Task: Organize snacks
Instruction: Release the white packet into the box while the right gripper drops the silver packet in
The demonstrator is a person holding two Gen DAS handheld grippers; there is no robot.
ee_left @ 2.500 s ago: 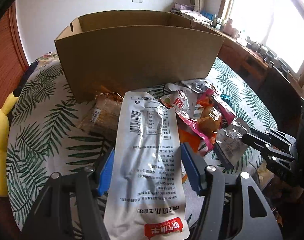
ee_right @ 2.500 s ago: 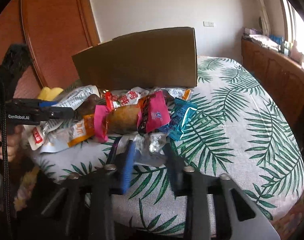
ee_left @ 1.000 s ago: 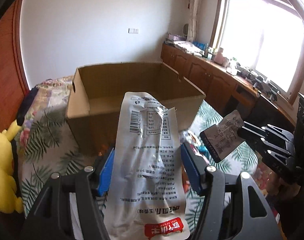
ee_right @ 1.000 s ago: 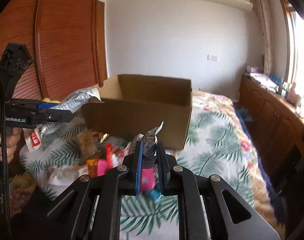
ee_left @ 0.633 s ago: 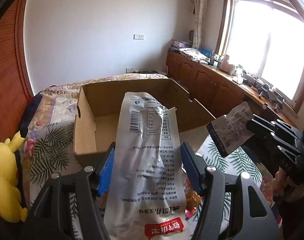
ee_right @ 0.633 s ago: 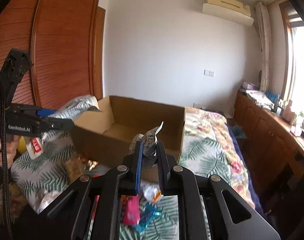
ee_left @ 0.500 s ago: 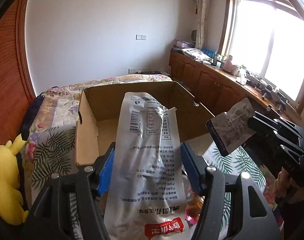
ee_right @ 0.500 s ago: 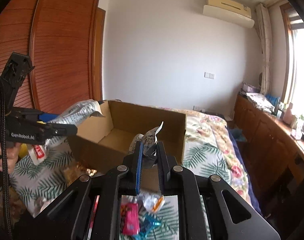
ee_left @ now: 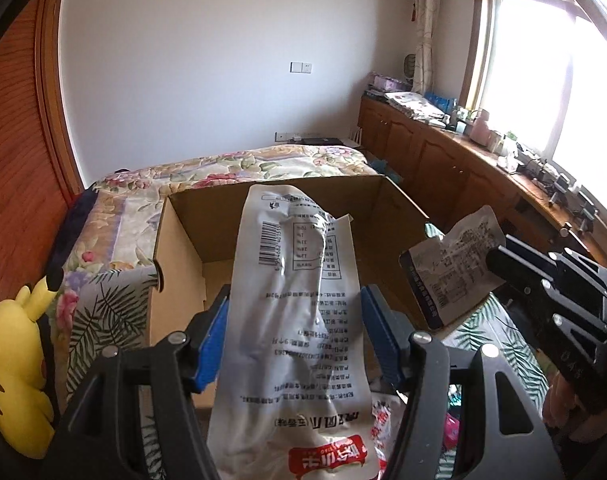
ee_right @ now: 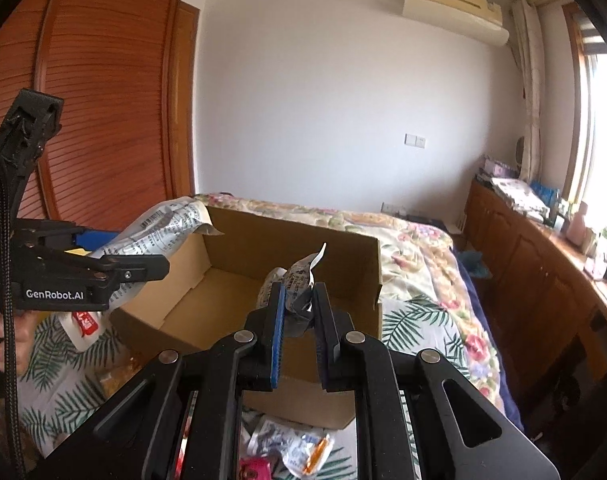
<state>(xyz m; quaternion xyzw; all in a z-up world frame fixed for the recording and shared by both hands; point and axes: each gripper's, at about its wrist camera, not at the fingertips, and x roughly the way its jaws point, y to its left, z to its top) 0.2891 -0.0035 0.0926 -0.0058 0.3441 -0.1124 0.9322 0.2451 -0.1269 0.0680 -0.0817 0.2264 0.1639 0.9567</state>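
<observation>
My left gripper [ee_left: 293,332] is shut on a long white snack pouch [ee_left: 293,320] with a barcode and a red label, held above the near wall of an open cardboard box [ee_left: 183,248]. My right gripper [ee_right: 297,308] is shut on a small silver snack packet [ee_right: 299,280], held over the box's [ee_right: 223,304] front right side. The packet also shows at the right of the left wrist view [ee_left: 451,268]. The left gripper with its pouch [ee_right: 151,236] shows at the left of the right wrist view. The box floor looks bare.
Loose snack packets [ee_right: 299,452] lie on the leaf-print tablecloth [ee_right: 419,320] in front of the box. A yellow plush toy [ee_left: 11,368] sits at the left. A bed with a floral cover [ee_left: 231,164] lies behind, wooden cabinets [ee_left: 443,160] along the window.
Both grippers have risen from the table with their snacks and moved toward the box, so its inside now shows from above. The right gripper picked up the silver packet.
</observation>
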